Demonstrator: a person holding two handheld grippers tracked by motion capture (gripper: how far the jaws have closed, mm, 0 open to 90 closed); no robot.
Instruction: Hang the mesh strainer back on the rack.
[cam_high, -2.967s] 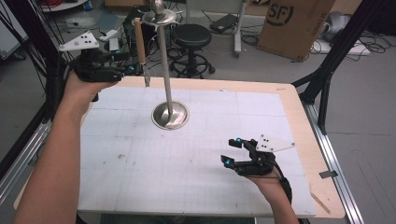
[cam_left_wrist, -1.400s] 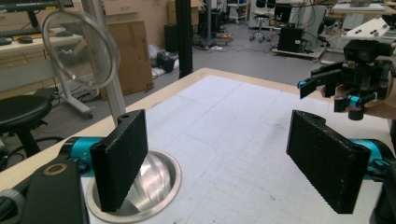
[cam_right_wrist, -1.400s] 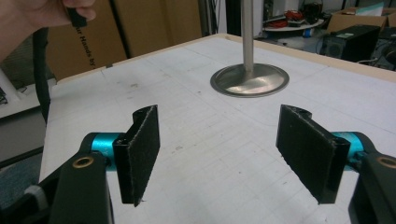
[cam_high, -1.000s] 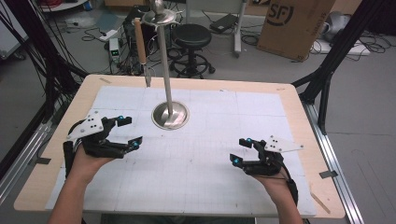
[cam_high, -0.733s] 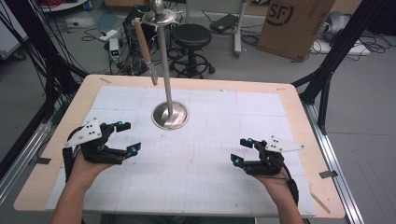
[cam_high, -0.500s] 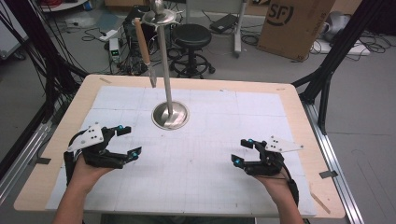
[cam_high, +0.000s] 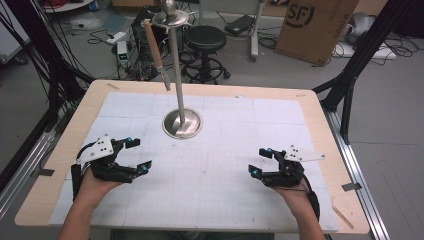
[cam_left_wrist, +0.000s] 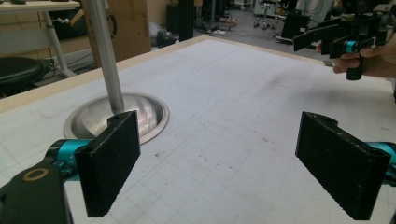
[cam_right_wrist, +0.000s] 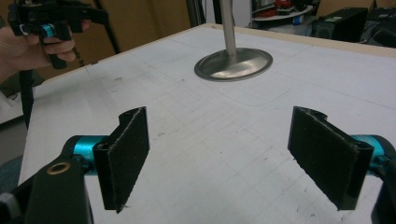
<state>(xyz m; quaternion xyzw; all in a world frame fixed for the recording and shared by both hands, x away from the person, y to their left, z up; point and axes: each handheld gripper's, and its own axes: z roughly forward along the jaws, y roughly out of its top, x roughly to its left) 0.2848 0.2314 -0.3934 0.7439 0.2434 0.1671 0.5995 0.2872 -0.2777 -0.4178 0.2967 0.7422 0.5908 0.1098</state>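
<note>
White table (cam_high: 225, 200) lies bare between left gripper (cam_high: 136, 156) and right gripper (cam_high: 262, 161) (both gaping, empty).

From my feed: grey concrete floor (cam_high: 250, 65) beyond table, littered with cables (cam_high: 107, 32). Black round stool (cam_high: 206, 37) behind far edge. Brown cardboard box (cam_high: 315, 25) upper right. Black frame struts (cam_high: 360, 55) right, aluminium rail (cam_high: 357, 170) alongside.
</note>
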